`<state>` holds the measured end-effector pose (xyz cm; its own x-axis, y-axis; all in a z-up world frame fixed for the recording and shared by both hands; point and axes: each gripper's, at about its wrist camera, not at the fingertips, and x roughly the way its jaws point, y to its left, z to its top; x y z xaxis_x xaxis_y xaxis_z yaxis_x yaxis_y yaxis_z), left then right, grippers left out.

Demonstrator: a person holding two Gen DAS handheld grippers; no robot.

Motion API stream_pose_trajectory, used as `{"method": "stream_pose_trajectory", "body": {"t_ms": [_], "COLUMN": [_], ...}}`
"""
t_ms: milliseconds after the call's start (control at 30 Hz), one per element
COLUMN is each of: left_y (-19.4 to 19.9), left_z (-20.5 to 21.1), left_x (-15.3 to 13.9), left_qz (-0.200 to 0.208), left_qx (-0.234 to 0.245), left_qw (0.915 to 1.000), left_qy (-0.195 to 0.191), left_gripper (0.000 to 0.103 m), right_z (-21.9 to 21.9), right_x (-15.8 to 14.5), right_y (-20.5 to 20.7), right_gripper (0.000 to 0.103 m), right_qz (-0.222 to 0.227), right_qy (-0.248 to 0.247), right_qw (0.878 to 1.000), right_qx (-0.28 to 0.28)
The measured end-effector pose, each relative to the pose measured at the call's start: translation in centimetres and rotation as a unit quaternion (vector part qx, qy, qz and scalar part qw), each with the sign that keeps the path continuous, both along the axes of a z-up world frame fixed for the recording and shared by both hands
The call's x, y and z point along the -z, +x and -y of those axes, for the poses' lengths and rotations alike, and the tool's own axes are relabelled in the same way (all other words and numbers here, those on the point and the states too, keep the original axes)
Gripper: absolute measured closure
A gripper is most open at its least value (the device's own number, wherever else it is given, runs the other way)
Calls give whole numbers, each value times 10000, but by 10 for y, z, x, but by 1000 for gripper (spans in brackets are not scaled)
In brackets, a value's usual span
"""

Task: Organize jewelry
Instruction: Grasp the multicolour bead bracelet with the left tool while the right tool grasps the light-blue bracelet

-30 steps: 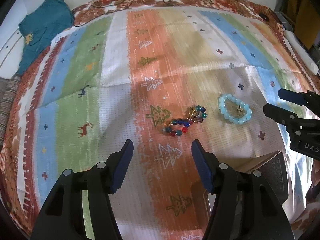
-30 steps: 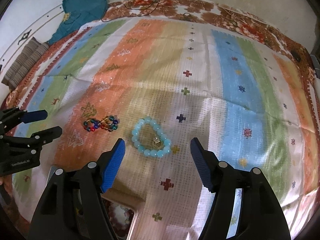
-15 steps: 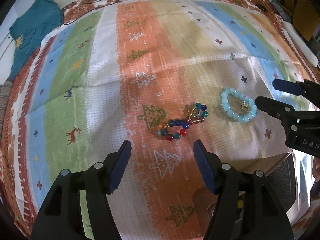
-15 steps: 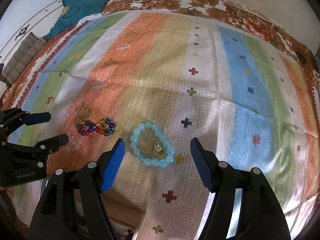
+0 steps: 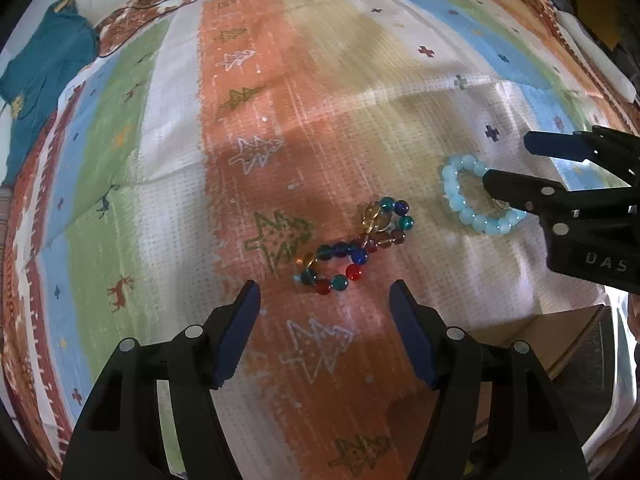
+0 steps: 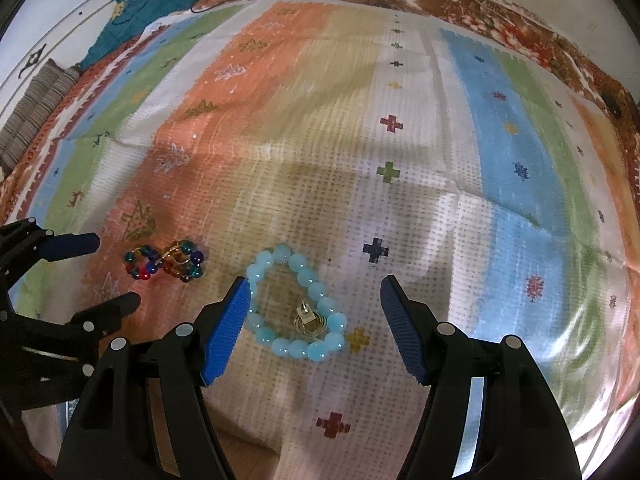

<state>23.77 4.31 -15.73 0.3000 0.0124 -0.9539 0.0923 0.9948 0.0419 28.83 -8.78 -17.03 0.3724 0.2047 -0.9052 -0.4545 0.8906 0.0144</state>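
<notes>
The pale blue bracelet (image 5: 478, 196) lies flat on the striped rug (image 5: 168, 168), and in the left wrist view the right gripper (image 5: 505, 165) reaches in over its far side, one black finger covering part of the ring of beads. Just to the left of the pale blue bracelet sits a multicoloured bracelet (image 5: 356, 246), twisted into a figure of eight of red, blue, green and amber beads (some of them glassy and see-through). The left gripper (image 5: 325, 336) hangs close above the rug on the near side of this twisted bracelet, its fingers spread wide and holding nothing. A cardboard box (image 5: 560, 340) shows below the pale blue bracelet, and a teal cloth (image 5: 44, 80) lies well apart at the rug's far left corner.

In the right wrist view the pale blue bracelet (image 6: 294, 306) lies between the right gripper's (image 6: 316, 326) wide-apart fingers, which hold nothing; the left blue pad (image 6: 224, 332) stands just beside the beads. A small gold charm (image 6: 308, 320) rests inside the loop. The multicoloured bracelet (image 6: 164, 266) is to its left, with the left gripper (image 6: 108, 268) open around that side.
</notes>
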Motion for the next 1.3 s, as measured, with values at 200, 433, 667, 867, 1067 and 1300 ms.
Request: {"method": "stream_pose_trajectory", "body": {"t_ms": [200, 433, 667, 867, 1067, 1300], "left_y": [8, 13, 15, 14, 16, 16], "left_z": [-3, -2, 1, 0, -8, -9], "left_x": [4, 16, 18, 18, 17, 12], "left_qz": [-25, -129, -65, -87, -91, -70], "left_qx": [-11, 9, 30, -87, -162, -165], "left_qw": [10000, 9996, 9997, 9998, 9998, 9998], "left_qy": [17, 239, 247, 127, 46, 11], "left_gripper": [36, 39, 59, 73, 90, 90], "right_z": [-5, -10, -9, -5, -2, -1], "right_x": [9, 22, 24, 23, 21, 19], "right_y": [6, 13, 13, 14, 13, 10], "right_gripper": [36, 36, 37, 55, 87, 89], "right_qz": [-90, -95, -83, -30, -11, -8], "right_qy": [-56, -386, -324, -362, -393, -379], "right_qw": [9999, 9992, 9994, 9993, 9992, 9992], "right_qx": [-23, 2, 16, 59, -26, -85]}}
